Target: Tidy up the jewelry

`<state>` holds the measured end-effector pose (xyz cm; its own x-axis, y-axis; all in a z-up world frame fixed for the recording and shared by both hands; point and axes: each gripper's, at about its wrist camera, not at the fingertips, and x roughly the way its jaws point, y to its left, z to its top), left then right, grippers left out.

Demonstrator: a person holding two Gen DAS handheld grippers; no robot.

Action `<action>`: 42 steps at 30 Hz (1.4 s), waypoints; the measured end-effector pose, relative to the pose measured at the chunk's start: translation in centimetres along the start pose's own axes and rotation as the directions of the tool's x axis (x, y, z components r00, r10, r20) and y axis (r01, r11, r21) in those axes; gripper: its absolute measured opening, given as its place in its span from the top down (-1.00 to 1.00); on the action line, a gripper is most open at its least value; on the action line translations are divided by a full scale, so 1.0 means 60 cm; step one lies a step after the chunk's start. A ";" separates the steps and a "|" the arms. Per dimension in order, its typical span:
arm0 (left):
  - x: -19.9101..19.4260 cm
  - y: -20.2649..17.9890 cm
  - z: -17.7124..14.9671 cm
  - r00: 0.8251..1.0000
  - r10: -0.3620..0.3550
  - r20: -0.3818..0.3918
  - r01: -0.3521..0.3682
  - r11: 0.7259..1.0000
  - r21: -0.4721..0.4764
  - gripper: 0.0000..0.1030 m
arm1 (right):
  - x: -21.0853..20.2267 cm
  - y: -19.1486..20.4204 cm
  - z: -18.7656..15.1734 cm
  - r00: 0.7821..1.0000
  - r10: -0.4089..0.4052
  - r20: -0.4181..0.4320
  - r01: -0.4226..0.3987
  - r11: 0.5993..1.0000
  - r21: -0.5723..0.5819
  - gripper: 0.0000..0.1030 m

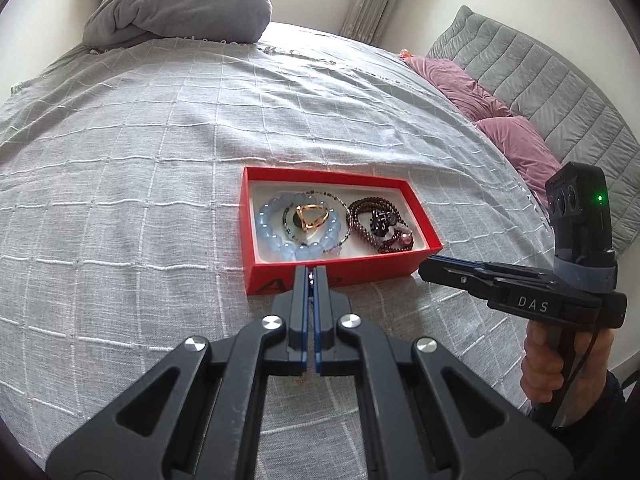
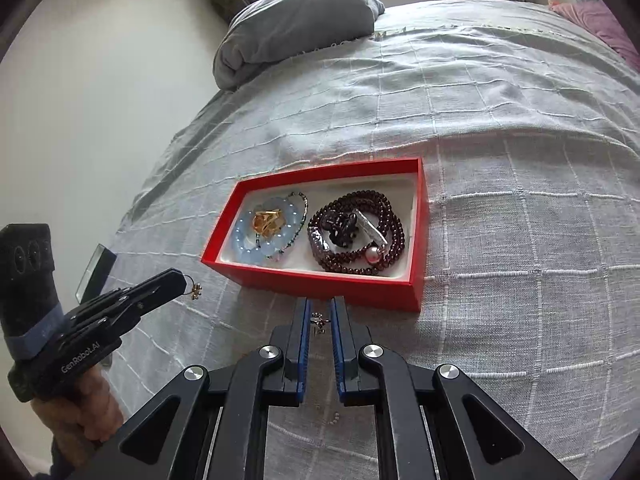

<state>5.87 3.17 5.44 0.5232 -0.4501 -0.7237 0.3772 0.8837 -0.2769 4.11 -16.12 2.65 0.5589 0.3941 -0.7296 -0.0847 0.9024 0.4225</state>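
Observation:
A red jewelry box (image 1: 340, 270) (image 2: 320, 282) sits on the bed. It holds a blue bead bracelet (image 1: 280, 240) (image 2: 246, 246), a gold piece (image 1: 314, 216) (image 2: 268, 220) and a dark red bead necklace (image 1: 376, 220) (image 2: 384, 216). My left gripper (image 1: 311, 274) (image 2: 180, 280) is shut on a small earring (image 2: 196, 290) that dangles from its tips, just before the box's near wall. My right gripper (image 2: 320, 306) (image 1: 426, 268) is slightly open around another small earring (image 2: 319, 321) lying on the cover, near the box's front.
The grey checked bedcover (image 1: 160, 160) (image 2: 520, 200) spreads all around. A folded grey duvet (image 1: 180, 8) (image 2: 296, 20) lies at the far end. Pink pillows (image 1: 480, 96) and a quilted headboard (image 1: 540, 68) are at the right. A small mirror-like case (image 2: 96, 270) lies left.

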 end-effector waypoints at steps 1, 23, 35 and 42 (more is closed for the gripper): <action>0.001 -0.002 0.004 1.000 -0.001 0.007 0.001 1.000 0.002 0.95 | -0.001 -0.002 0.003 1.000 0.001 0.007 -0.001 1.000 0.005 0.80; 0.071 0.024 0.042 0.999 0.036 0.022 -0.035 0.998 -0.046 0.95 | 0.008 -0.034 0.049 0.995 -0.010 0.100 0.003 0.998 0.070 0.79; 0.072 0.026 0.043 0.999 0.034 0.027 -0.033 0.998 -0.044 0.95 | 0.022 -0.028 0.045 0.996 -0.012 0.088 0.007 0.998 0.058 0.79; 0.074 0.030 0.044 1.000 0.015 0.022 -0.013 0.998 -0.058 0.95 | 0.017 -0.032 0.046 0.995 -0.015 0.095 0.008 0.998 0.066 0.78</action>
<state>10.87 2.46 3.38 0.5453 -0.4397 -0.7136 0.3255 0.8956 -0.3031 7.13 -17.93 2.56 0.6363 0.3624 -0.6811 -0.0252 0.8921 0.4511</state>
